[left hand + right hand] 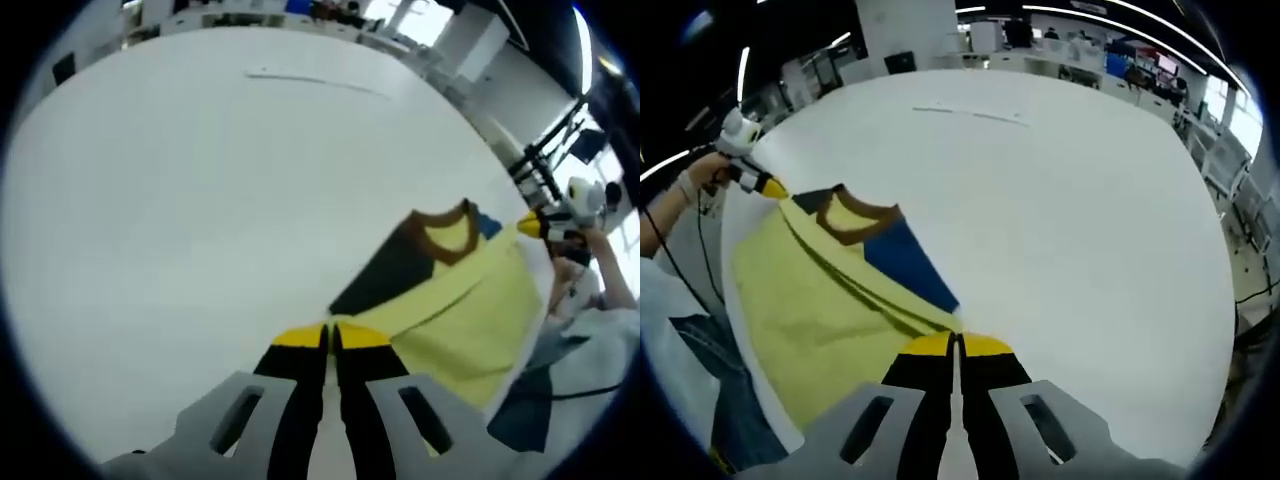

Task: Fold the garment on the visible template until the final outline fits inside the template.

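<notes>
Garment [470,300] of pale yellow with a brown collar and dark blue sleeves lies on the white tabletop [200,200], along the edge nearest the person. In the left gripper view the left claw [331,338] has its yellow-tipped jaws pressed together, pinching the tip of one dark sleeve where it meets the yellow cloth. At the far side of the garment in that view, the right claw [535,227] sits at the other shoulder beside the collar, held in the person's hand [590,235]. In the right gripper view the right claw [958,345] is likewise closed narrow on the cloth, at the point of the blue sleeve [908,262], with the yellow body [800,320] spreading to the left. The left claw [770,188] appears beyond the collar [855,222], its yellow tip touching the garment's corner. A thin line [970,115] is marked on the tabletop well apart from the garment.
</notes>
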`<state>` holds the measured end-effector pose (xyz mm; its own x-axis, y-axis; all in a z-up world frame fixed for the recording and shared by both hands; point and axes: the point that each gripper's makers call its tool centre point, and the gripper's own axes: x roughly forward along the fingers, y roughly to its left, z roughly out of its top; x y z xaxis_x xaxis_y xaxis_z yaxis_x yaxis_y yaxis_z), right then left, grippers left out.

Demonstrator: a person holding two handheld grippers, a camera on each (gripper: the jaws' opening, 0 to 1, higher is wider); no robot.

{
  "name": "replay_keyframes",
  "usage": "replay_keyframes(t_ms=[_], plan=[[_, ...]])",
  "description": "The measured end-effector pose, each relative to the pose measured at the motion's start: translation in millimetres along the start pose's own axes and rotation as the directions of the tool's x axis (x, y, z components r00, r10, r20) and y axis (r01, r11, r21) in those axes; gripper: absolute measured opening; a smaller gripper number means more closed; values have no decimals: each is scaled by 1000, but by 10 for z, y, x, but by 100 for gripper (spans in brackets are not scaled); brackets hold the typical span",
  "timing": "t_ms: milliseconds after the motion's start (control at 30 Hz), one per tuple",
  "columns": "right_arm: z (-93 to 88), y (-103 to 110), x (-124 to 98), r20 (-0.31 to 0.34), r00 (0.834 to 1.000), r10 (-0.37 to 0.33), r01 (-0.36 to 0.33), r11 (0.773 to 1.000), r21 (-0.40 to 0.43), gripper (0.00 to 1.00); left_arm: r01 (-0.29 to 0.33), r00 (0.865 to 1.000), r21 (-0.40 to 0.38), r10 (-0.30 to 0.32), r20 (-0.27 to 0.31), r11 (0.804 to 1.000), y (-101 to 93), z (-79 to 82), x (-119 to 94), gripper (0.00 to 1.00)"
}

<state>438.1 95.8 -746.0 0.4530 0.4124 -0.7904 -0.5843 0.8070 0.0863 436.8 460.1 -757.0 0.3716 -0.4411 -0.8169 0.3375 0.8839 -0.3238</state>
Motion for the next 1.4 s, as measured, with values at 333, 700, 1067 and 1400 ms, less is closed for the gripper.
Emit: replay_keyframes(t_ms=[333, 700, 1067, 1400], plan=[[-51, -10, 77, -22, 1000, 7, -7, 1000, 8, 2, 0, 1000, 2, 0, -8, 1000, 14, -7, 20, 0], [-106, 6, 112, -47, 999, 17, -17, 1000, -1, 2, 4, 1000, 0, -4, -16, 1000, 7, -19, 31, 0], [-145, 19, 151, -69, 997, 23, -24, 1000, -17, 2, 9, 1000, -11, -9, -17, 1000, 7, -25, 38, 0], [-153, 28, 165, -68, 997, 28, -28, 1000, -10, 2, 5, 1000, -5, -5, -2, 1000, 4, -30, 39, 0]])
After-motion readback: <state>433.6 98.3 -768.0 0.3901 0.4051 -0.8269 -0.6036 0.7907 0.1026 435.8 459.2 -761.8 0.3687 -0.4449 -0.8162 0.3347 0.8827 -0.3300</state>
